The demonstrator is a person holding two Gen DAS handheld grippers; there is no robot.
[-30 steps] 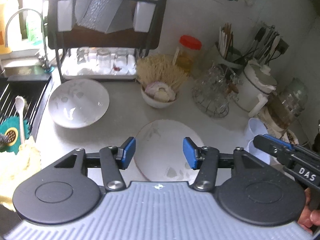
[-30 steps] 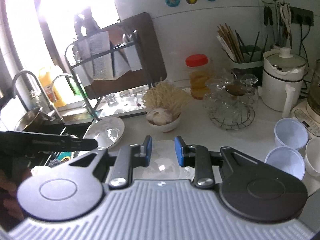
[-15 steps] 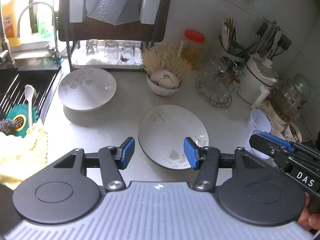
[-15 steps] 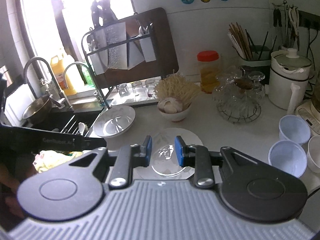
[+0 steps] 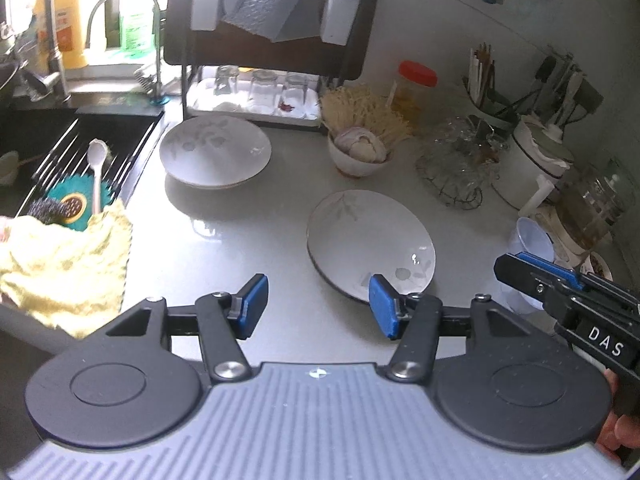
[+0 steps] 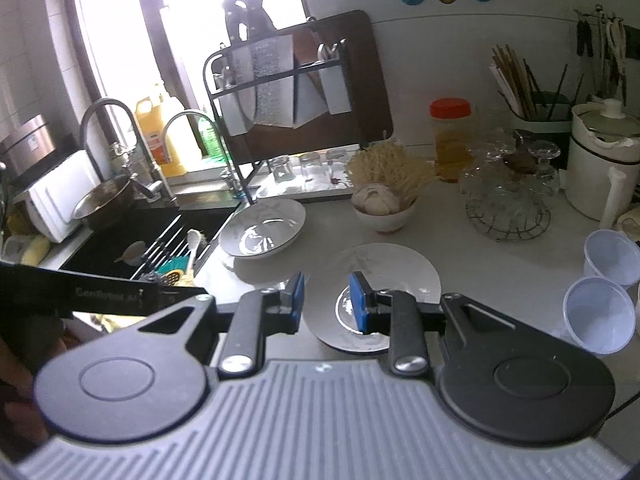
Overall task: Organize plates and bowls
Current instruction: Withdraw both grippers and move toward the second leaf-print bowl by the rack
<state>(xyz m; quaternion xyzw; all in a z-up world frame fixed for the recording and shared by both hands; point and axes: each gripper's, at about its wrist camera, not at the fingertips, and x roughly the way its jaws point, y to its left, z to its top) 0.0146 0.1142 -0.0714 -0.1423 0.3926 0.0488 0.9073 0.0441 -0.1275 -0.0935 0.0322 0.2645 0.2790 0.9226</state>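
**Counter inventory, sink edge to right edge: hazards, then materials**

Hazards (judged, not seen)
- Yellow cloth (image 5: 68, 264): soft, crumpled, nubbly weave, draped at the counter's left edge by the sink (image 5: 60, 148). A dish set down on it could tip towards the sink.
- Left claw (image 5: 316, 304): blue pads spread wide, nothing between them, above bare counter (image 5: 240, 232) near its front edge. Its right pad sits just beside the plate's near rim; a careless advance could nudge the plate instead of bracketing it.
- Right claw (image 6: 328, 300): pads close together but apart, pinching nothing, with the plate showing through the gap. That gap looks narrow for a sloped rim; the pads may strike it and skid off the glaze.
- Plastic cups (image 6: 600, 312): thin, translucent, light, near the right edge. A swinging claw could knock them over.

Materials and shapes
- Bowl (image 5: 216, 152): white glazed ceramic, wide and shallow, faint grey leaf print, towards the back left of the counter, in front of the dish rack (image 5: 256, 40).
- Plate (image 5: 370, 246): same glazed ware, round, low upturned rim, leaf print, mid-counter, well apart from the bowl. Glossy and hard, likely slippery and chip-prone if clinked against the bowl.
- Small bowl (image 5: 356, 156): white ceramic, deep, holding garlic, behind the plate.
- Counter: smooth, pale, reflective.
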